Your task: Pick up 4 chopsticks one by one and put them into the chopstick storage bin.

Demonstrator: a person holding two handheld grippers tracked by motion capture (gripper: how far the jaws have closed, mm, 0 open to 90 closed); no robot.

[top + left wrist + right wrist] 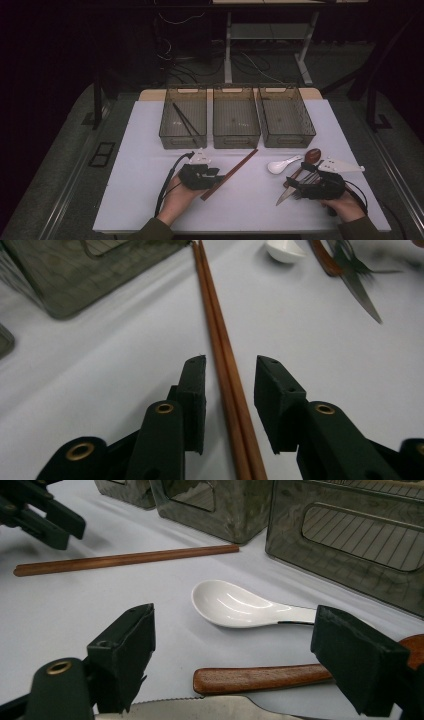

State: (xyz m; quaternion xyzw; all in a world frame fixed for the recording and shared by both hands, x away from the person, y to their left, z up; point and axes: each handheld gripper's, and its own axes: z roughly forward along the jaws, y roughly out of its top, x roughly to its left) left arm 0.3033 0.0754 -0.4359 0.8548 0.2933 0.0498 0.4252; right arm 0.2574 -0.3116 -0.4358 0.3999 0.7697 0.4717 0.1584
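Left tool [230, 390] open, straddling brown chopsticks [220, 345] mid-table, pads clear, lined up for grasp. Right tool [230, 655] open over wooden spoon handle [260, 677], waiting.

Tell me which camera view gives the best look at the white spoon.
The right gripper view: the white spoon lies close, bowl and handle sharp, between the open jaws, on the table. The high view shows it small, beside the wooden spoon. The left gripper view catches just its bowl at the top edge.
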